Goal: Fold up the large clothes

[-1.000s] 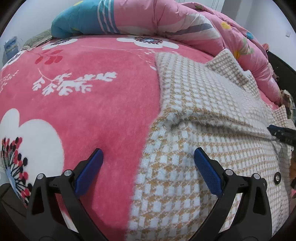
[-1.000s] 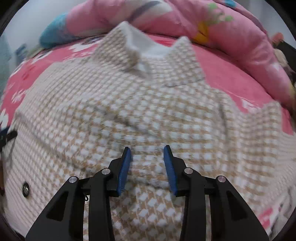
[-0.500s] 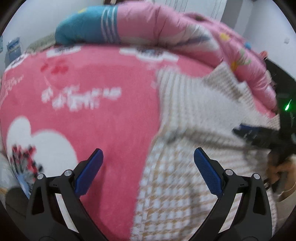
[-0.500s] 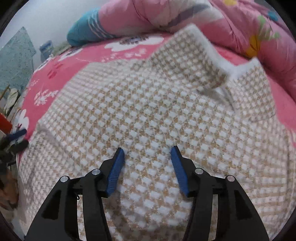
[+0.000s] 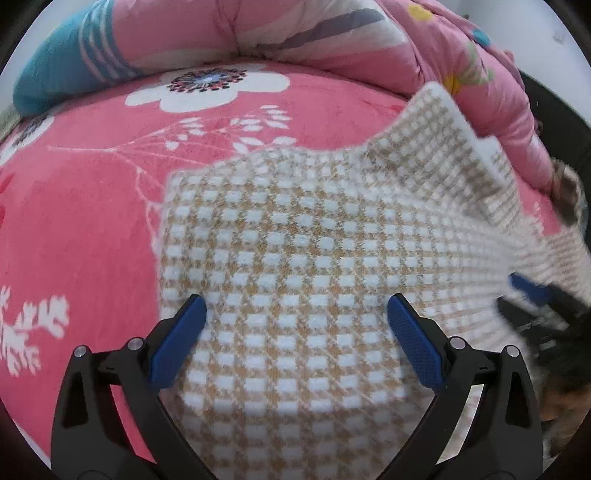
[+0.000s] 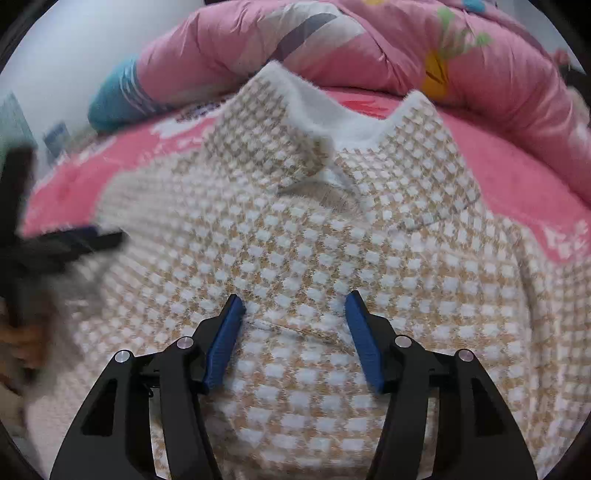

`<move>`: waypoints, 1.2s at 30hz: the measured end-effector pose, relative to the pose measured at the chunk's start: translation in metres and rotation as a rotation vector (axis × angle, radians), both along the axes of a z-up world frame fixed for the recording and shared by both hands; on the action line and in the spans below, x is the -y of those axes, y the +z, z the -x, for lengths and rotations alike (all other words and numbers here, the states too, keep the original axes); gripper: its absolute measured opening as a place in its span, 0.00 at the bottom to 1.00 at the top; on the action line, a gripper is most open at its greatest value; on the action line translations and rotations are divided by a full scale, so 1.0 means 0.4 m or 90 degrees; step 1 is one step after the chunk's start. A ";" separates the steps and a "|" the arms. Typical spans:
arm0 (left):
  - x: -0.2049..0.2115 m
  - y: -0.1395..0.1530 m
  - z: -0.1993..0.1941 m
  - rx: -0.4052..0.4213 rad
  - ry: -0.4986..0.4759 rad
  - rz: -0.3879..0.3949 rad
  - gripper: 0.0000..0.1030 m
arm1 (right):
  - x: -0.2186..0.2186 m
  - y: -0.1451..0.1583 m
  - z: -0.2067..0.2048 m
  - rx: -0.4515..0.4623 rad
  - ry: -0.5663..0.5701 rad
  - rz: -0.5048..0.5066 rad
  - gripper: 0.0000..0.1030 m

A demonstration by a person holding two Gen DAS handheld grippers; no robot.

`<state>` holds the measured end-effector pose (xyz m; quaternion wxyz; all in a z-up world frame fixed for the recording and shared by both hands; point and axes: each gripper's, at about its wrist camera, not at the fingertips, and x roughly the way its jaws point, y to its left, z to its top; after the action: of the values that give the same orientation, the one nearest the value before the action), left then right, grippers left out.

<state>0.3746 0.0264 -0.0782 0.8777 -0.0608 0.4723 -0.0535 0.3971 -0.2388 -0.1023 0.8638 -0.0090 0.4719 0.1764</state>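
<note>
Left wrist view. Left gripper (image 5: 295, 325): black arms, blue pads, fingers (image 5: 177, 343) spread wide, nothing between the pads but cloth lying beneath them; no grip. Checked garment (image 5: 314, 258): tan and white knit, spread on the bed, filling the span between the fingers and running ahead of them and off to the right; its left edge lies just inside the left finger. Collar (image 5: 454, 147): raised, ahead and to the right of the fingers, white lining showing at its edge. Pink blanket (image 5: 74, 221): white flower print, covers the bed to the left of the left finger and ahead of the garment. Rolled quilt (image 5: 295, 33): pink with a blue end, far ahead along the bed. Right gripper (image 5: 535, 299): blurred, blue tip only, beyond the right finger at the garment's right side; its state is not readable here.

Right wrist view. Right gripper (image 6: 293, 332): fingers (image 6: 225, 343) at a moderate gap, having just been opening; the garment (image 6: 295, 240) lies under and between them, a small ridge of cloth in the gap, pads not pressing on it. Collar (image 6: 325, 122): straight ahead of the fingers, standing up. Left gripper (image 6: 74, 240): blurred, dark, far left of the left finger, over the garment's edge. Quilt (image 6: 369, 48): beyond the collar.
</note>
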 end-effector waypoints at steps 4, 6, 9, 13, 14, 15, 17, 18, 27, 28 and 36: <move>0.005 0.044 0.033 0.027 -0.008 -0.020 0.92 | 0.030 0.048 -0.003 0.003 -0.023 -0.013 0.54; 0.003 0.077 0.042 0.059 -0.007 -0.024 0.92 | 0.071 0.091 -0.004 0.038 -0.053 -0.025 0.54; -0.010 0.082 0.021 0.057 0.021 -0.018 0.92 | 0.112 0.049 -0.037 0.019 -0.111 0.022 0.56; -0.011 0.003 -0.045 -0.012 0.045 -0.043 0.94 | 0.120 -0.008 -0.050 0.016 -0.111 0.047 0.59; -0.004 0.015 -0.040 -0.004 0.048 -0.056 0.94 | 0.116 0.001 -0.048 0.016 -0.114 0.056 0.59; -0.005 0.028 -0.035 -0.003 0.053 -0.054 0.93 | 0.116 0.014 -0.043 0.016 -0.119 0.061 0.59; -0.010 0.053 -0.014 -0.001 0.065 -0.030 0.93 | 0.110 0.038 -0.012 0.025 -0.127 0.058 0.59; -0.009 0.072 0.005 0.010 0.065 -0.014 0.93 | 0.109 0.056 0.014 0.040 -0.125 0.051 0.59; 0.169 0.037 0.073 -0.005 -0.057 -0.075 0.94 | 0.106 0.013 0.090 0.023 -0.093 0.063 0.82; 0.186 0.018 0.083 0.020 -0.055 -0.109 0.94 | 0.106 0.001 0.087 0.029 -0.091 0.065 0.83; 0.159 0.016 0.084 0.046 -0.044 -0.086 0.94 | 0.101 -0.002 0.106 0.056 -0.116 0.092 0.94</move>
<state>0.3409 -0.0371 -0.0717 0.8939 0.0166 0.4447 -0.0543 0.3548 -0.2793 -0.1031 0.8931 -0.0358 0.4442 0.0621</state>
